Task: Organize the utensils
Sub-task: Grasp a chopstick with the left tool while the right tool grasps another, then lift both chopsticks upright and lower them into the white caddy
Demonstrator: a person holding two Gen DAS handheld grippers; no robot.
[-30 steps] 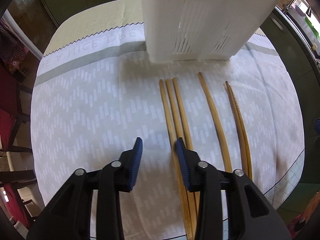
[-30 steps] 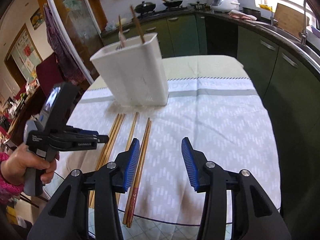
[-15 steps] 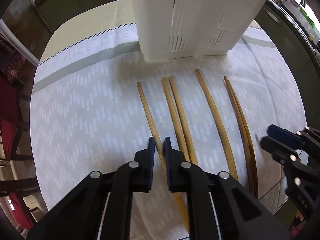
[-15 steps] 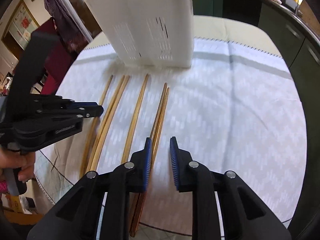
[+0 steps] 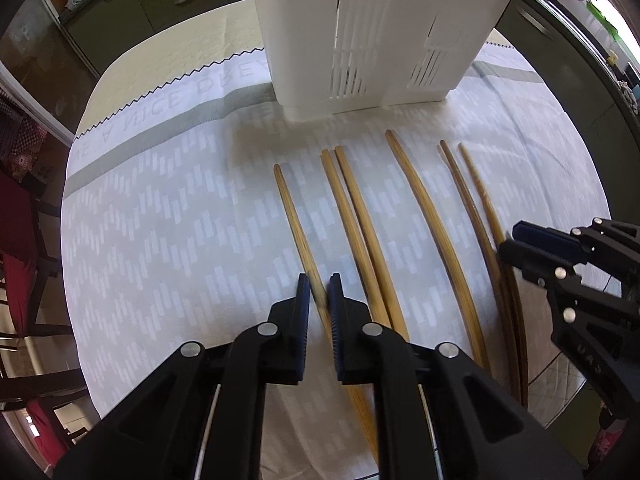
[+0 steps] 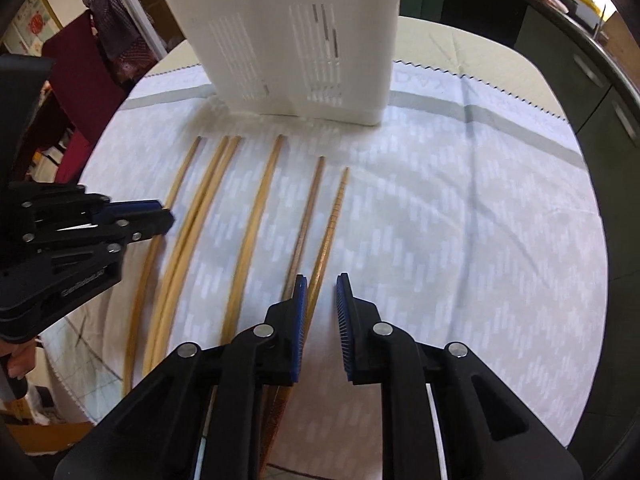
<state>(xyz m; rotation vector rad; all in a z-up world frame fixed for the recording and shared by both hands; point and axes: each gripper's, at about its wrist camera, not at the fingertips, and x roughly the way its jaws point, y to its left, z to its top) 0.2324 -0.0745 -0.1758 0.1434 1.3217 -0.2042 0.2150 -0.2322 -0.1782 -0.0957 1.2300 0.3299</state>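
Six chopsticks lie on the desk [image 5: 160, 208] before the white utensil holder [image 5: 372, 32] – left tongs [image 5: 319, 294] pinch the leftmost chopstick [image 5: 294, 220], right tongs [image 6: 321, 298] stand narrowly spread around the rightmost chopstick [image 6: 330, 224] – none stored yet.

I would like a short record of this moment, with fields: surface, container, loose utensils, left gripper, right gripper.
surface: table under a white patterned cloth
container: white slotted utensil holder, standing upright at the far end of the cloth
loose utensils: six wooden chopsticks lying flat in front of the holder
left gripper: left gripper nearly closed around the leftmost chopstick
right gripper: right gripper partly open, the rightmost chopstick between its fingers, beside the left finger
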